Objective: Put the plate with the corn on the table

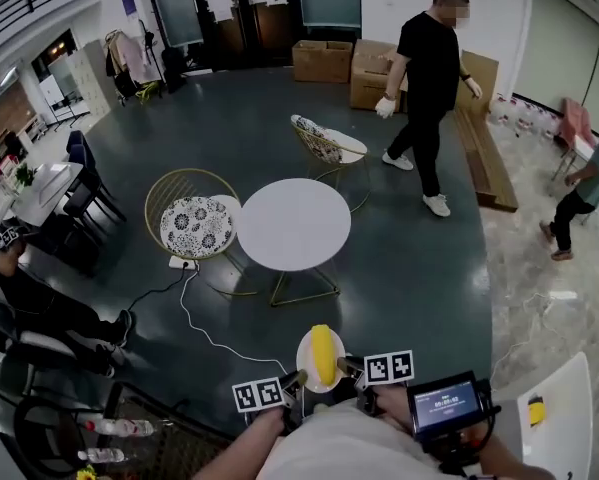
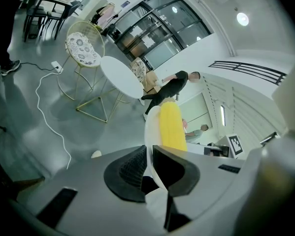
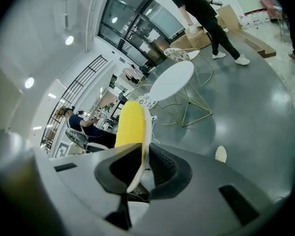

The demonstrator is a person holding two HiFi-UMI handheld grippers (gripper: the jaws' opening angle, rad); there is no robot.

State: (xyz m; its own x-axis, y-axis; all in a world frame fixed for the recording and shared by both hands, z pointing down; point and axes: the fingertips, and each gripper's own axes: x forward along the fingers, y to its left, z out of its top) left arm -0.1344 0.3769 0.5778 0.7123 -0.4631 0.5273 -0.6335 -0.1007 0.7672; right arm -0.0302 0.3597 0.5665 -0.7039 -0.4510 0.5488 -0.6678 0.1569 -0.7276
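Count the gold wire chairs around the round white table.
2. One chair stands at the table's left; the other chair beyond its far right edge. None seems hidden.

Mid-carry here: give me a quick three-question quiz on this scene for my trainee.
1. True or false: the plate already rests on the round white table.
2. Of the left gripper and the right gripper, which is shut on the plate's rim? A: left only. B: right only. C: both, on opposite sides.
3. Fill in: the yellow thing lying on the plate is a cob of ____.
Key: 1 false, it is held in the air short of the table. 2 C. 3 corn.
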